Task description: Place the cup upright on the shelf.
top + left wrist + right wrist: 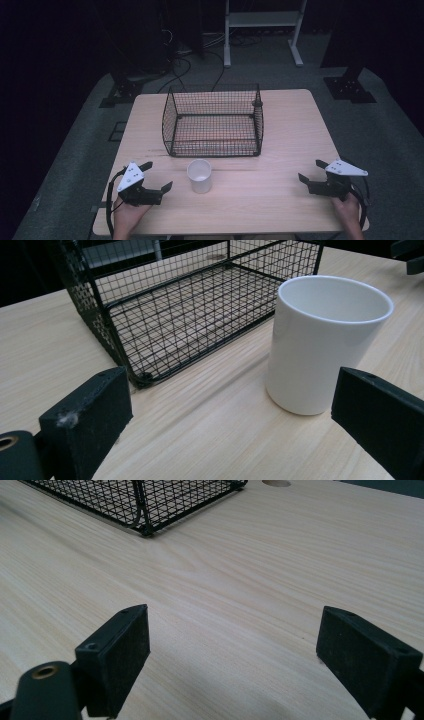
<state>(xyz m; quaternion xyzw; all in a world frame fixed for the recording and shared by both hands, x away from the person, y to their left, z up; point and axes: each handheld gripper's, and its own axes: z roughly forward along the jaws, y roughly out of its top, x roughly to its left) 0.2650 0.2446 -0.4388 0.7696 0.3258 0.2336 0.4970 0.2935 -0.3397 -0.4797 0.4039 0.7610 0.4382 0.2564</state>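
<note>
- L gripper (159,176): near table edge, jaws wide apart, nothing held.
- R gripper (309,170): near edge, jaws apart, idle.
- Cup (199,175): white, upright on table (280,200), just right of L gripper, in front of wire basket (214,120), apart from it.
- Progress: cup not gripped; pickup and likely move into basket both left.

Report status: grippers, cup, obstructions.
Left gripper open, beside white cup, not touching. Right gripper open, nothing between jaws. Cup upright before wire basket; path unobstructed.
</note>
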